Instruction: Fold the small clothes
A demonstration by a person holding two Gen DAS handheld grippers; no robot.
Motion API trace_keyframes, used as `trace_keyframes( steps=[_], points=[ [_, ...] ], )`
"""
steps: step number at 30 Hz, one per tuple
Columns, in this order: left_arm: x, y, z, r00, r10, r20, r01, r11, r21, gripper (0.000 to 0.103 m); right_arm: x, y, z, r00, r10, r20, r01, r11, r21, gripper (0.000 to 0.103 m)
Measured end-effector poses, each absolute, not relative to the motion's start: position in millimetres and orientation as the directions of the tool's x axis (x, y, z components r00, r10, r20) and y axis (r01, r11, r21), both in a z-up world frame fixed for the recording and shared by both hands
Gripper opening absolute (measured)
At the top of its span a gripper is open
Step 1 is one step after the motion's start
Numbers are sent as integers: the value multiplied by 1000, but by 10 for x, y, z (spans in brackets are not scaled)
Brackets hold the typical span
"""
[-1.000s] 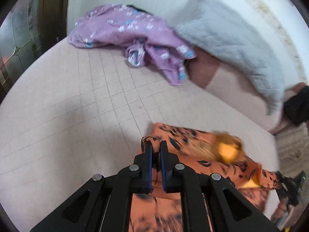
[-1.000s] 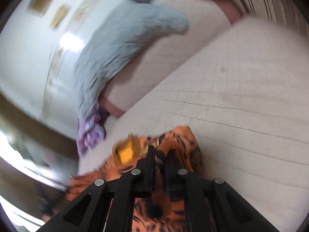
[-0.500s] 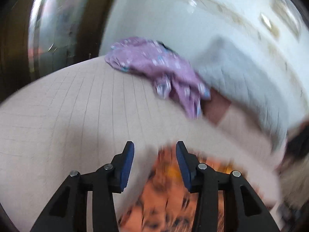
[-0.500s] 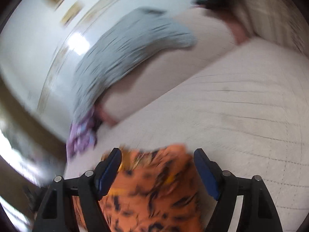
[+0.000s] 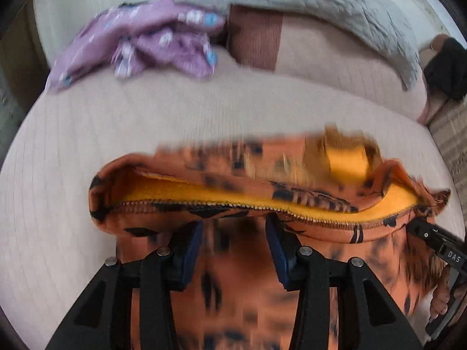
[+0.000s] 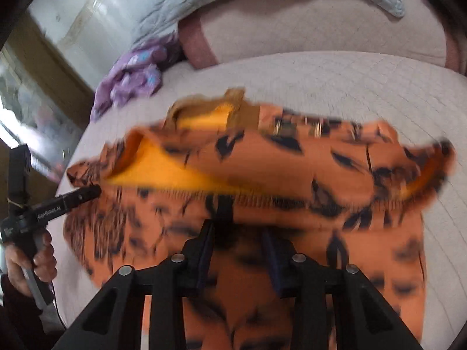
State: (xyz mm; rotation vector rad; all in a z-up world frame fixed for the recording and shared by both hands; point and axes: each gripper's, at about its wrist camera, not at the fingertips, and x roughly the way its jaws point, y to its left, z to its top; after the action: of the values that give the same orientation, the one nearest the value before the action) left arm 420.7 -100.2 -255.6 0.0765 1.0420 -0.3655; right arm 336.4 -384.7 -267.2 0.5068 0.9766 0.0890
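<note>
An orange tiger-print garment (image 5: pixel 239 277) with yellow lining lies on the pale quilted bed; it also shows in the right wrist view (image 6: pixel 262 160). Its hem is folded over, and the fold hangs across my fingertips in both views. My left gripper (image 5: pixel 233 242) is open, its jaws wide apart over the cloth, holding nothing. My right gripper (image 6: pixel 236 242) is open too, low over the garment. In the right wrist view the left gripper (image 6: pixel 84 194) touches the garment's left edge. The right gripper's tip (image 5: pixel 432 237) shows at the garment's right edge.
A crumpled purple garment (image 5: pixel 146 40) lies at the back of the bed (image 5: pixel 73 151); it shows too in the right wrist view (image 6: pixel 131 78). A grey quilted pillow (image 5: pixel 321 3) leans on the wall over a pink bolster (image 5: pixel 335 58). A dark item (image 5: pixel 446 67) sits far right.
A second ago both grippers were shut on the orange garment. They opened and let it go half a second ago. Now both have dropped low over it, still open.
</note>
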Motion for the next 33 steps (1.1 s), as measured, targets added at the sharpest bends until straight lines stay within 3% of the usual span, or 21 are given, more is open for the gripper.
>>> trace_keyframes(
  steps=[6,12,15,18,21,25,27,28,33],
  points=[
    [4601,-597,-2538,532,-295,-793,72,950,-305,46,3477,-4318,-2516,750,137,-647,261,837,481,39],
    [3911,-311,-2468,610,-109,-785,75,994,-80,46,3260,-4519,-2486,668,109,-736,299,867,399,38],
    [3697,-120,-2457,618,20,-786,4,1000,29,50,3056,-4620,-2500,642,152,-751,322,836,445,38],
    [3714,-75,-2711,504,45,-862,14,998,60,50,2945,-4584,-2608,560,225,-798,341,814,470,39],
    [3665,-84,-2754,511,112,-852,1,991,131,50,2897,-4398,-2741,533,197,-823,337,842,420,37],
    [3398,40,-2400,567,17,-823,3,1000,23,50,2690,-4313,-2507,567,230,-791,313,828,466,39],
    [3245,94,-2358,561,19,-828,-13,1000,14,62,2475,-4294,-2412,584,255,-770,309,807,502,58],
    [3156,120,-2363,557,10,-830,-17,1000,1,63,2357,-4308,-2385,600,271,-753,310,788,531,72],
    [2795,184,-2534,499,-76,-864,-15,995,-96,65,1869,-4243,-2377,622,378,-686,302,693,655,72]
  ],
)
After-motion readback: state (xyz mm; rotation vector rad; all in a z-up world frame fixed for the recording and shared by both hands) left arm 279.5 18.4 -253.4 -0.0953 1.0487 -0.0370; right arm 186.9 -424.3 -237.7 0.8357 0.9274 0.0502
